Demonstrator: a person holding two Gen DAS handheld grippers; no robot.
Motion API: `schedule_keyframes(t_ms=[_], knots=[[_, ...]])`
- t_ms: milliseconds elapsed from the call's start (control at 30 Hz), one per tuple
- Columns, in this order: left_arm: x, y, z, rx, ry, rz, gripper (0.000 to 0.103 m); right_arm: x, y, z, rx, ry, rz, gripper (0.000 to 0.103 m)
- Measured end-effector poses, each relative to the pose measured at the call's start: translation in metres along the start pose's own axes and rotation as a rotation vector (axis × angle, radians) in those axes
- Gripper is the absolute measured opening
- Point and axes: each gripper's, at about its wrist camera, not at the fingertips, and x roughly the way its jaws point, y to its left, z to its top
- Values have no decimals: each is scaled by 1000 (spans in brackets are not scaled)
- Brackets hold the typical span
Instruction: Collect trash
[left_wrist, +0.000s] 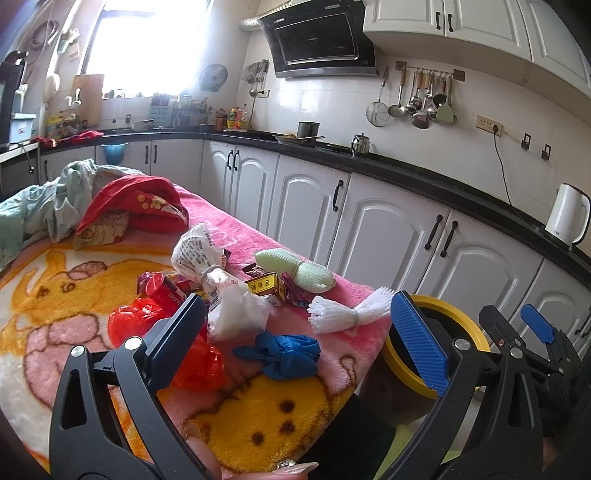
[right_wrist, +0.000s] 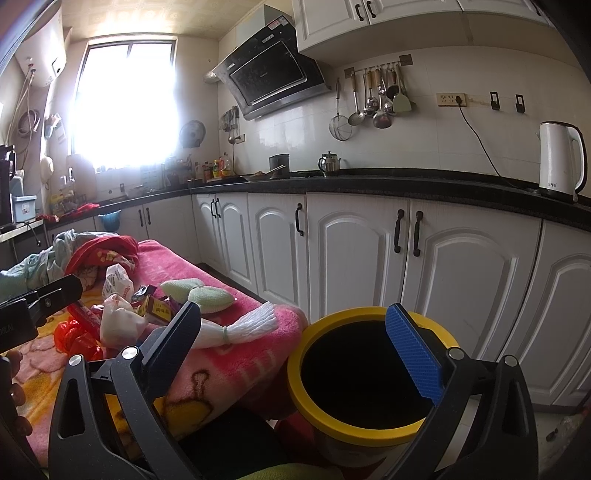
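Desk covered by a pink and yellow cartoon blanket (left_wrist: 55, 306), kitchen cabinets beyond its far edge. Heap of crumpled clothes (left_wrist: 122, 206) at the far left corner.

Bin with a yellow rim (right_wrist: 295, 376) stands just off the desk's right edge, mouth open and dark inside.

Trash sits clustered near the right edge: white printed bag (left_wrist: 199, 251), red plastic bag (left_wrist: 133, 321), pale green sponge (left_wrist: 295, 269), white foam netting bundle (left_wrist: 347, 310) closest to the edge, blue knotted glove (left_wrist: 284, 350) toward the near edge, small yellow box (left_wrist: 266, 286) among wrappers.

Left gripper (left_wrist: 295, 343): fingers released, spread wide over the glove, grasping nothing.

Right gripper (right_wrist: 303, 350): fingers released, spread wide, one over the bin mouth, empty.
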Motion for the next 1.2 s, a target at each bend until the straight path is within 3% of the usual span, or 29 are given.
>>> schedule_keyframes(t_ms=[367, 767, 1100, 1200], knots=[[-2, 33, 7, -77, -19, 41, 92, 8, 25, 4, -71, 48, 131, 97], [-2, 92, 15, -173, -5, 139, 92, 33, 77, 7, -158, 189, 335, 97], [11, 147, 7, -240, 91, 212, 92, 72, 124, -3, -197, 327, 453, 97], [19, 161, 2, -270, 122, 198, 92, 84, 133, -10, -208, 368, 467, 97]])
